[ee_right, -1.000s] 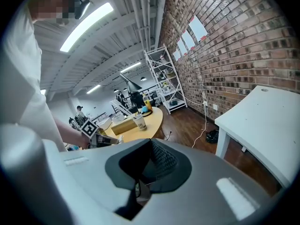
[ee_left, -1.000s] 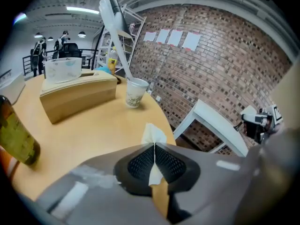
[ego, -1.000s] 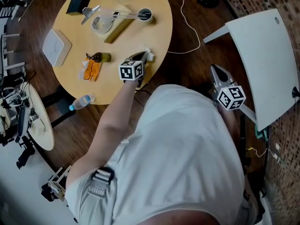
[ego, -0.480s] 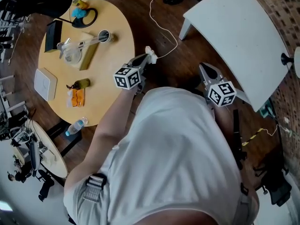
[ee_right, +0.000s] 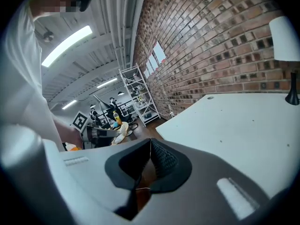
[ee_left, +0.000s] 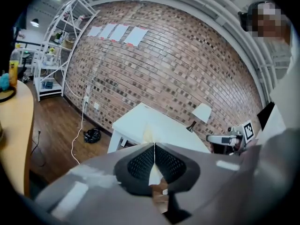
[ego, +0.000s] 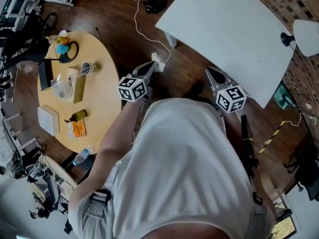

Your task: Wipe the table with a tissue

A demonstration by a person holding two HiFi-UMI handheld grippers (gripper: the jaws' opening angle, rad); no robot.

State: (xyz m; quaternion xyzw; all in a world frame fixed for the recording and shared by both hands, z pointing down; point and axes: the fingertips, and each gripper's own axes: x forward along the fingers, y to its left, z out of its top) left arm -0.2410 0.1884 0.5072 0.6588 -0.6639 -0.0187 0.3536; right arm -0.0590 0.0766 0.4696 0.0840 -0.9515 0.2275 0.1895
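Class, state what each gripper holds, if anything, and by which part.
Left gripper pinches the tissue by one end; the rest pokes past its tips. Right gripper holds nothing.

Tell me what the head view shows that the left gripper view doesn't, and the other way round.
Only the head view: the water bottle, and the white box and orange packet on the round table. Only the left gripper view: the sheets of paper stuck on the brick wall. Both: the tissue pinched in the shut left hand-held gripper, the white table ahead, and the white cable on the floor.
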